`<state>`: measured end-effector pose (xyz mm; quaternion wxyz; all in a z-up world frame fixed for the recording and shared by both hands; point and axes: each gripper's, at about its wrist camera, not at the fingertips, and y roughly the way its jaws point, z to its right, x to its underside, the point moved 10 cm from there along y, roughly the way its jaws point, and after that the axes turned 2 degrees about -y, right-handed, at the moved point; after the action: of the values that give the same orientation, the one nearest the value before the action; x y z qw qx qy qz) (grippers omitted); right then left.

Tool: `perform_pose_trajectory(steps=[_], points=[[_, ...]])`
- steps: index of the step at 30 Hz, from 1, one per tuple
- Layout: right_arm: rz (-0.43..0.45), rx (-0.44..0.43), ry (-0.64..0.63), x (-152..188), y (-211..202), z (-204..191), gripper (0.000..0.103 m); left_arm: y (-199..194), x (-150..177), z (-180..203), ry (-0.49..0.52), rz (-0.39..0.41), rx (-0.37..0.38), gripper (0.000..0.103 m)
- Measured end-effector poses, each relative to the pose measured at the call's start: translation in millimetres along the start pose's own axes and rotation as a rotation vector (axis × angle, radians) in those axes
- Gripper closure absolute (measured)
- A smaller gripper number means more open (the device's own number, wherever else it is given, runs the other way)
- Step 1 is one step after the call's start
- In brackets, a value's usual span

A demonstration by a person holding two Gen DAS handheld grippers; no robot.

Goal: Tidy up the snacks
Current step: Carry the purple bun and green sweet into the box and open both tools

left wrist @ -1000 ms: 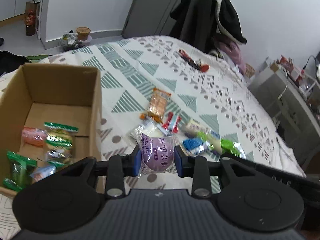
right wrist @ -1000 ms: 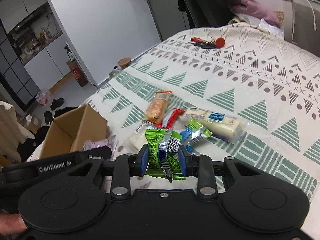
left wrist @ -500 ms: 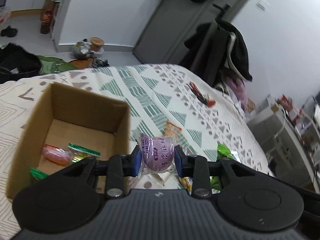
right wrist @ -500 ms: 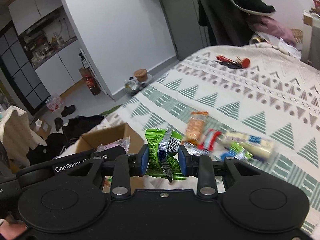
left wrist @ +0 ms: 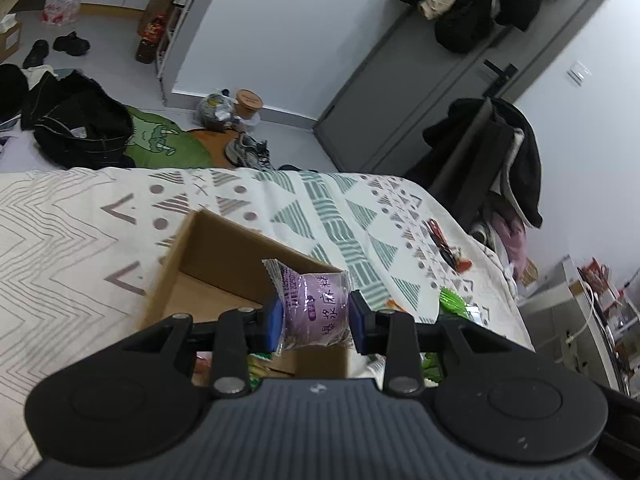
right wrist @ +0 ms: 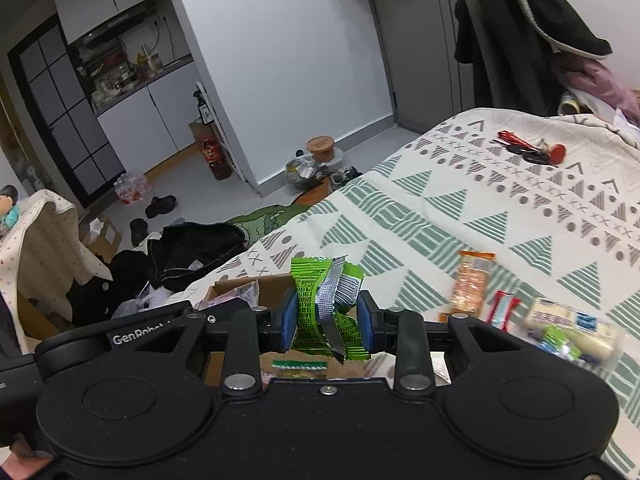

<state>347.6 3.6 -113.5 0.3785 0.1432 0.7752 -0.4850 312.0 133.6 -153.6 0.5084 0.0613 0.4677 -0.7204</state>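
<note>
The left gripper [left wrist: 313, 322] is clamped on a purple mochi packet [left wrist: 312, 307], pinched between its two blue pads, with the crimped top edge sticking up above the fingers. Just beyond and below it sits the open cardboard box [left wrist: 224, 252] on the patterned bedspread [left wrist: 80, 240]; bits of green wrapper show inside the box under the gripper.

The right gripper [right wrist: 327, 317] is closed on a crumpled green snack wrapper [right wrist: 326, 308] with a silver seam and barcode, held upright between its blue pads. Under it lies a green-striped packet [right wrist: 298, 365] in the box [right wrist: 236, 284]. To the right on the bedspread [right wrist: 480, 208] lie an orange cracker pack [right wrist: 472, 282], a red-and-white bar [right wrist: 503, 309] and a pale cheese-like pack [right wrist: 572, 326] beside one another. Farther off, near the bed's far edge, rest red-handled keys [right wrist: 532, 150]
</note>
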Motion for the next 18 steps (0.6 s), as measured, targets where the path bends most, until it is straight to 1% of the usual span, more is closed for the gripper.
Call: perform_pose_trajectory(steps=[3,7,10,14,16,18], points=[[-0.007,-0.017,-0.002,-1,12,-11,0.072,3,-6,-13,-0.036,0.003,-0.008,0.070],[-0.024,-0.023,-0.005,-1,28,-22,0.072,10,-10,-24,-0.076,0.001,-0.001,0.070],[-0.028,-0.026,-0.004,-2,36,-28,0.072,14,-13,-31,-0.090,0.001,-0.009,0.069],[-0.036,-0.029,0.021,-2,46,-29,0.072,14,-21,-36,-0.105,0.035,-0.024,0.069],[-0.046,-0.032,0.039,-1,50,-28,0.071,11,-26,-33,-0.077,0.061,-0.044,0.067],[-0.053,-0.040,0.059,-1,52,-27,0.069,9,-28,-30,-0.061,0.070,-0.056,0.067]])
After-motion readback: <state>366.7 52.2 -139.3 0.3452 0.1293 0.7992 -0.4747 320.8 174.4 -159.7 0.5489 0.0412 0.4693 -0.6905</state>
